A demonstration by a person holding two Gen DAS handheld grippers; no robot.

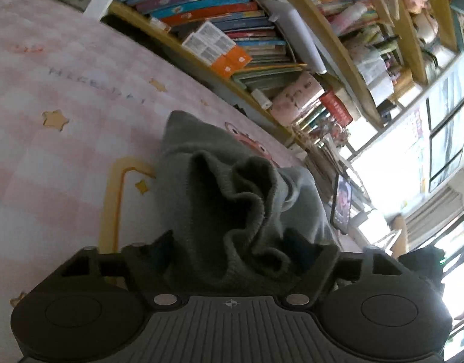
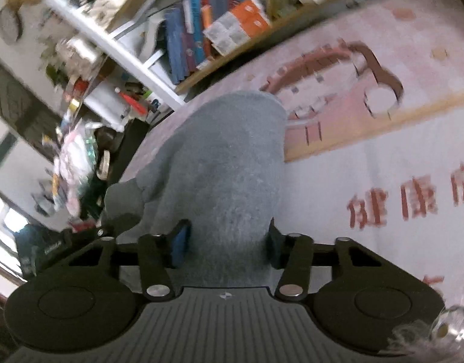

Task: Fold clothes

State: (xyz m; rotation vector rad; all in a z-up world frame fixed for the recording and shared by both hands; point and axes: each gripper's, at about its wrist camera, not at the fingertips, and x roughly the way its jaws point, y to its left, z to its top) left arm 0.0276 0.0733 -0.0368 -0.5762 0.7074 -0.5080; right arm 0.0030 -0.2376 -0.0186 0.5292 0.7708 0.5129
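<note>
Lying on a pink printed sheet (image 1: 65, 151), the grey garment (image 1: 232, 199) bunches up in folds between the jaws of the left gripper (image 1: 232, 251), which stand part open; whether the pads press the cloth cannot be told, as the folds hide them. Bookshelves (image 1: 232, 30) run behind the sheet. At the right gripper (image 2: 227, 242) the jaws are part open around a thick band of the garment, blue pads (image 2: 180, 245) touching its sides.
</note>
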